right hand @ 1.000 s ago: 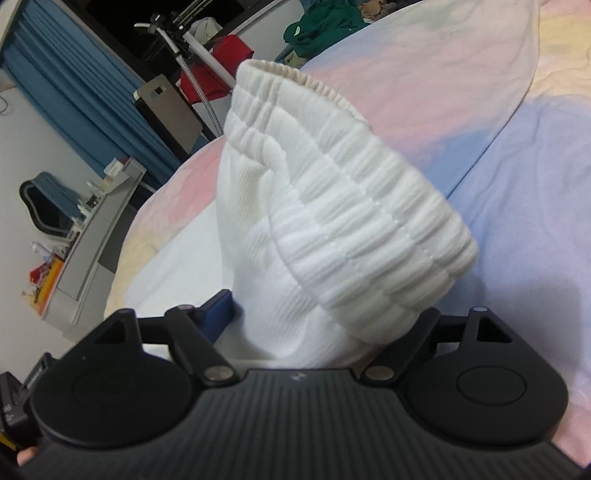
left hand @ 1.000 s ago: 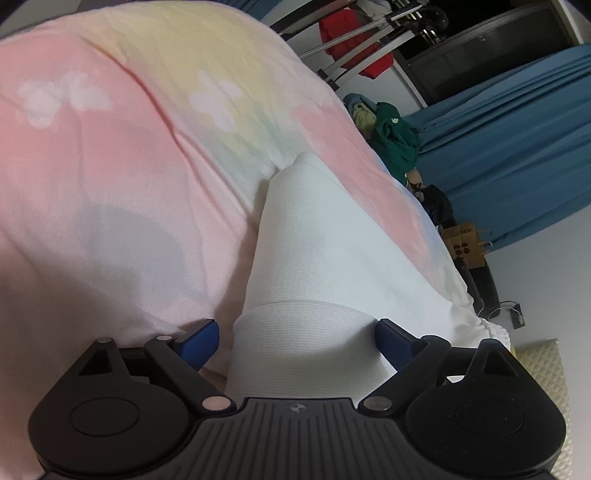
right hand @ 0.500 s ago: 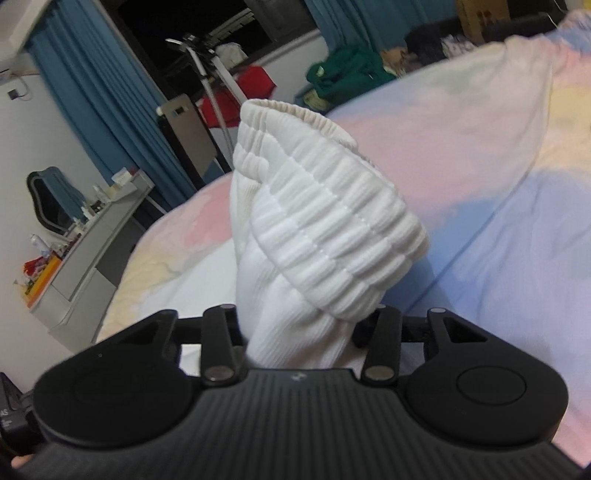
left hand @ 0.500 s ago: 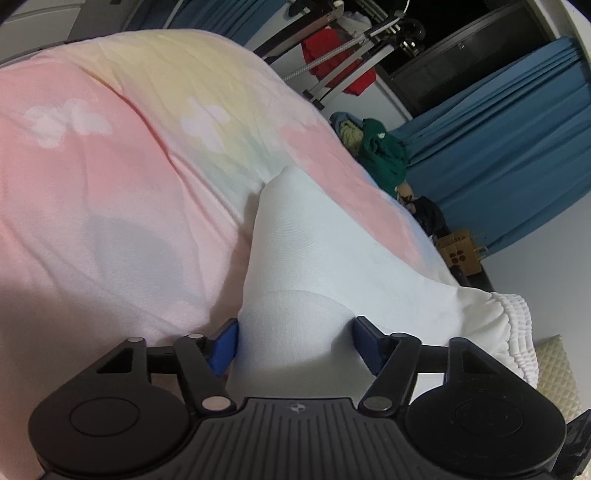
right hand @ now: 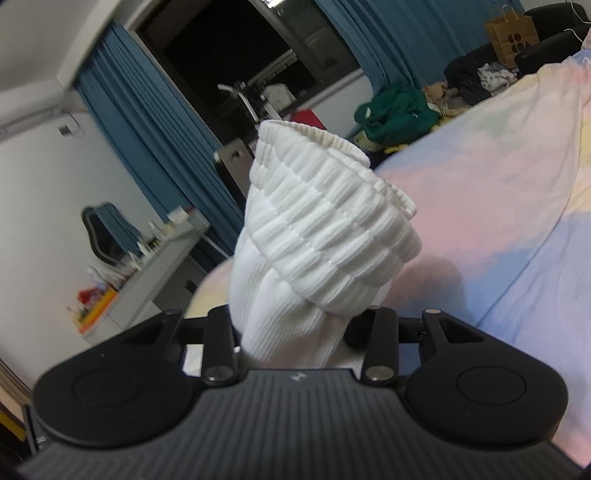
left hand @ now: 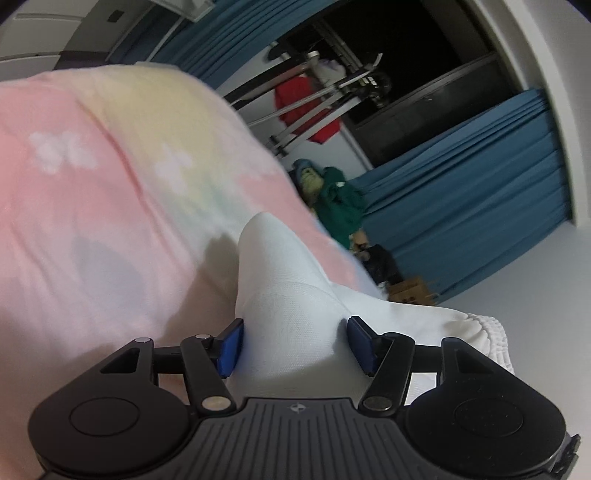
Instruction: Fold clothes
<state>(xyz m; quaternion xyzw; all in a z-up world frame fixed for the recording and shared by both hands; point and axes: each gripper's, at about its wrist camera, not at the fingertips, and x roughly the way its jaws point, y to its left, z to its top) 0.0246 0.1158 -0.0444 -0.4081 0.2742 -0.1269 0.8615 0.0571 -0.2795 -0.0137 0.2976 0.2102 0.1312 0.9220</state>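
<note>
A white garment (left hand: 284,295) is held up off a pastel pink, yellow and blue bedspread (left hand: 92,192). My left gripper (left hand: 295,345) is shut on a bunched smooth part of it, between the blue pads (left hand: 231,347). My right gripper (right hand: 295,332) is shut on the same white garment (right hand: 317,240) just below its ribbed elastic waistband (right hand: 332,214), which stands up in front of the camera. The waistband end also shows at the right edge of the left wrist view (left hand: 487,332). The right gripper's pads are hidden by cloth.
The bedspread (right hand: 498,192) fills the right. Beyond the bed are blue curtains (left hand: 461,184), a drying rack with a red garment (left hand: 310,107), a heap of green clothes (right hand: 395,110), a paper bag (right hand: 511,33) and a cluttered grey desk (right hand: 147,266).
Both grippers have closed tighter on the white garment and lifted it. Both views have tilted up, showing more of the room and less of the bed.
</note>
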